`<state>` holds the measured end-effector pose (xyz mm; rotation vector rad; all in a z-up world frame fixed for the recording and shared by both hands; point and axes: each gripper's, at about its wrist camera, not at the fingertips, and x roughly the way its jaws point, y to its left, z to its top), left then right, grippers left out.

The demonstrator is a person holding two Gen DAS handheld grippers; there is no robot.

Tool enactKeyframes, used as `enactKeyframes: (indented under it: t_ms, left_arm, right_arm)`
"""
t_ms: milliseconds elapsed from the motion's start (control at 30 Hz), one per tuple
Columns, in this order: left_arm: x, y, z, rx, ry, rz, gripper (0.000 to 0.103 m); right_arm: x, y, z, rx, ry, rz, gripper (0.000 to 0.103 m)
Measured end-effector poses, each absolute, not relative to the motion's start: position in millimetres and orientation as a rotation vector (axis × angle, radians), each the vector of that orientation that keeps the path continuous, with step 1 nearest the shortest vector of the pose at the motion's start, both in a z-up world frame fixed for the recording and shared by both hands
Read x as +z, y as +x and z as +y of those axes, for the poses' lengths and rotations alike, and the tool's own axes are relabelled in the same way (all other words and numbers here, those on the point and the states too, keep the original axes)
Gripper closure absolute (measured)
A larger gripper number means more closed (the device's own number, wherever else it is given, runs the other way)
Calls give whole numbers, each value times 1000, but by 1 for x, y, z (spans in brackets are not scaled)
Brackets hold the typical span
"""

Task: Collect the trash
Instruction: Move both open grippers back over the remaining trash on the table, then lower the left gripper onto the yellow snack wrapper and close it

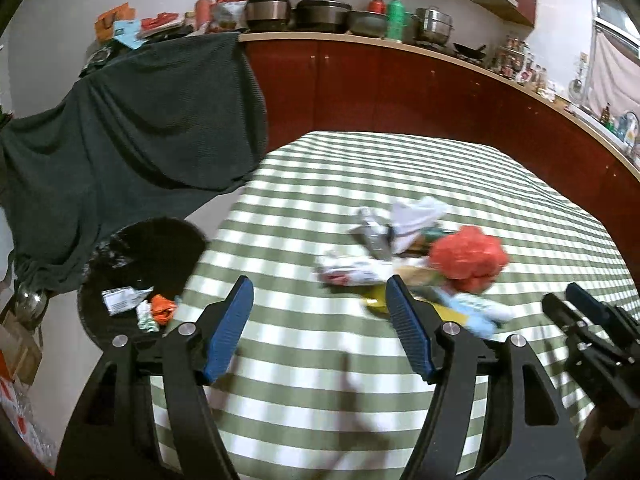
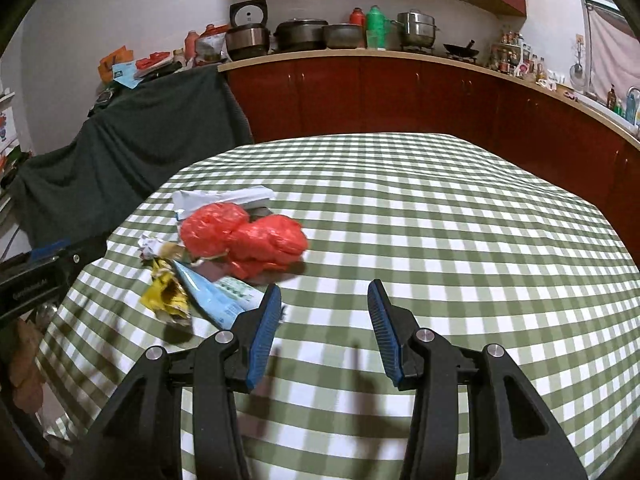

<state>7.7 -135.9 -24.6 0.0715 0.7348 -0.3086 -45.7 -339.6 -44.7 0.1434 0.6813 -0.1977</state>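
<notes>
A heap of trash lies on the green-and-white checked table [image 1: 360, 184]: a crumpled red plastic bag [image 1: 468, 258], white wrappers [image 1: 352, 272], a yellow wrapper [image 2: 166, 296] and a light blue packet [image 2: 218, 298]. My left gripper [image 1: 320, 296] is open over the table's left part, nothing between its blue pads, the heap just beyond its right finger. My right gripper [image 2: 324, 300] is open and empty, hovering right of the red bag [image 2: 248, 238]. A black bin [image 1: 144, 276] beside the table's left edge holds a few wrappers and an orange scrap [image 1: 162, 309].
A dark green cloth [image 1: 132, 120] drapes over furniture behind the bin. Red cabinets [image 2: 400, 96] with a counter of pots and bottles run behind the table. The right gripper shows at the left wrist view's right edge [image 1: 580, 312]. Boxes stand on the floor at far left.
</notes>
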Motion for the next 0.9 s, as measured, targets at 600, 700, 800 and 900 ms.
enactKeyframes:
  t_ms: [600, 700, 800, 900]
  left_arm:
    - [-49, -12, -203, -321, 186, 776, 28]
    - [-54, -12, -201, -316, 198, 789, 41]
    - [-59, -13, -196, -323, 205, 804, 52]
    - [-63, -14, -192, -334, 204, 823, 64]
  right_arm:
    - [-51, -59, -371, -162, 208, 664, 58]
    - [-51, -59, -370, -154, 211, 660, 58]
    - [-50, -59, -369, -149, 211, 658, 58]
    - [-50, -58, -365, -141, 208, 660, 58]
